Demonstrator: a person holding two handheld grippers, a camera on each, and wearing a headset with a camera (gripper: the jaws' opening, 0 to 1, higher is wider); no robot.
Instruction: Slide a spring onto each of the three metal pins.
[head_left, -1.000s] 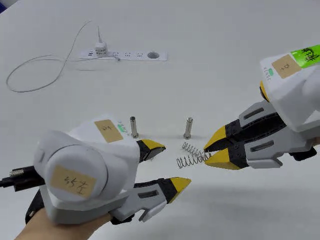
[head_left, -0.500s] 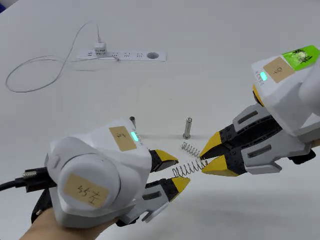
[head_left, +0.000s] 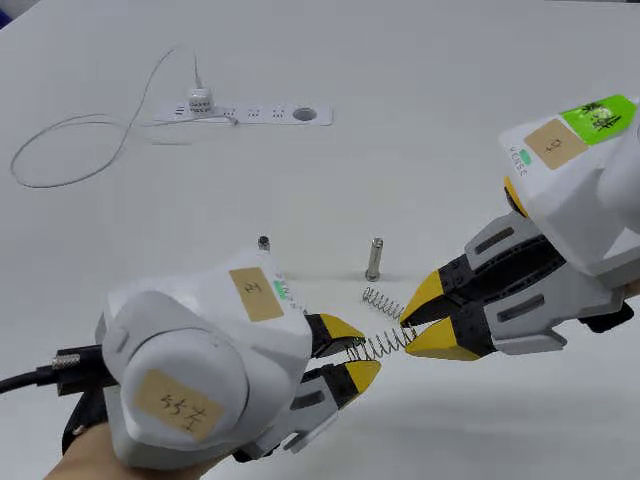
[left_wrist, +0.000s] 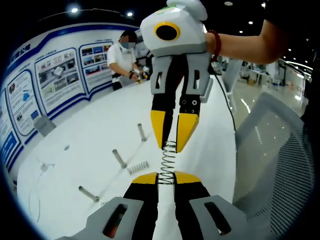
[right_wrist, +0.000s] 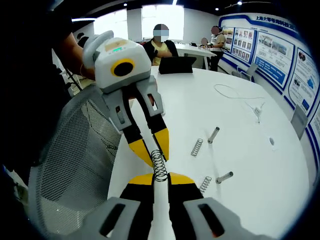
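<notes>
Bright, even overhead light washes the white table (head_left: 450, 80) in the head view, and soft, faint shadows lie on it under the left gripper (head_left: 362, 352) and the right gripper (head_left: 404, 335). Both gripper views bend strongly toward their edges, curving the wall posters (left_wrist: 60, 70). Ceiling spotlights (left_wrist: 75, 10) flare as small dots. The windows (right_wrist: 155, 17) beyond the table blow out white. The spring (left_wrist: 167, 162) is sharp.

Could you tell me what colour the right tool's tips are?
Yellow; the right tool shows them best in the head view.

The right gripper (right_wrist: 159, 177) and left gripper (right_wrist: 156, 160) are both pinching one spring (right_wrist: 160, 171); loose springs (right_wrist: 197, 147) (right_wrist: 205, 184) are lying between it and two pins (right_wrist: 213, 135) (right_wrist: 224, 177).
</notes>
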